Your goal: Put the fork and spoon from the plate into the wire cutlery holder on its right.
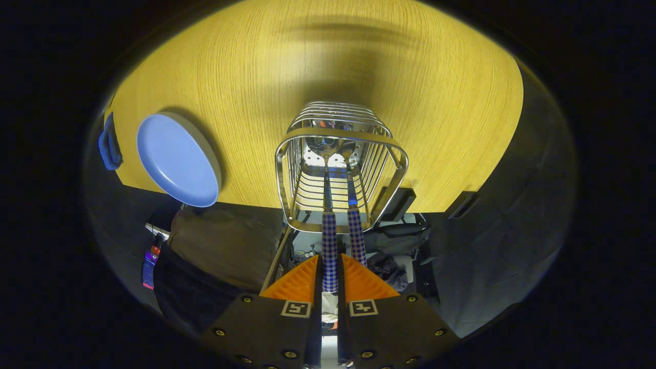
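The wire cutlery holder [342,164] stands on the yellow wooden table [256,72], just ahead of my fingers. Two pieces of cutlery with blue-and-white checked handles stand in it, heads down. The left handle [329,246] runs back between my fingers, and its shaft lines up with a shiny spoon bowl [325,146] at the holder's bottom. My gripper [330,258] is shut on this handle. The second handle [356,236] leans just right of it, touching neither finger; I cannot make out its head. The blue plate [177,159] lies left of the holder with nothing on it.
A blue cloth [108,146] hangs at the table's left edge beyond the plate. The table's near edge runs under the holder. Below it lie a brown bundle [220,246], dark bags and loose clutter [394,241].
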Demonstrator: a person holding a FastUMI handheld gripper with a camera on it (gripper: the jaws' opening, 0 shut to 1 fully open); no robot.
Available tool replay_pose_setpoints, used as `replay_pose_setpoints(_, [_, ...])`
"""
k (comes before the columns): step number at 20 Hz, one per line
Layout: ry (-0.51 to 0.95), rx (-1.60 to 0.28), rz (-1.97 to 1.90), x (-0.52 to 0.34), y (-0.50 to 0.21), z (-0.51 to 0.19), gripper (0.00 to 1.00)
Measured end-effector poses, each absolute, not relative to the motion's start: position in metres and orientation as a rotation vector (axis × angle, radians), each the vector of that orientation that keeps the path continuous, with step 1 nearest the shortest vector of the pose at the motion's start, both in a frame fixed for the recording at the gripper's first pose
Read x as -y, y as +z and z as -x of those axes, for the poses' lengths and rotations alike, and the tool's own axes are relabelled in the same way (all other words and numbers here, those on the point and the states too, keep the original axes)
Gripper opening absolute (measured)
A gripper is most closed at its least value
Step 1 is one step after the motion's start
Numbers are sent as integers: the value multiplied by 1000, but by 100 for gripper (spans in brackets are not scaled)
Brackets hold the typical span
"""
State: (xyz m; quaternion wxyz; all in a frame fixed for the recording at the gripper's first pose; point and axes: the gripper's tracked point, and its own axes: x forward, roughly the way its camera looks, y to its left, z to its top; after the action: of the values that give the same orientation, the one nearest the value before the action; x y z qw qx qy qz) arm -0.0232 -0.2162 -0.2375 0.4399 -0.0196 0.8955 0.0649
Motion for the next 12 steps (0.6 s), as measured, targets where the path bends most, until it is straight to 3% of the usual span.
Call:
replay_pose_setpoints(3, [182,-2192,85,223,-233,25,13])
replay_pose_setpoints(4, [176,-2174,94,224,-230,25,24])
replay_pose_setpoints(8, [164,-2078,55,225,-214,15,24])
replay_pose_setpoints(11, [161,-1961,26,226,-191,12,41])
replay_pose_setpoints(12, [154,-1891,26,228,-184,12,41])
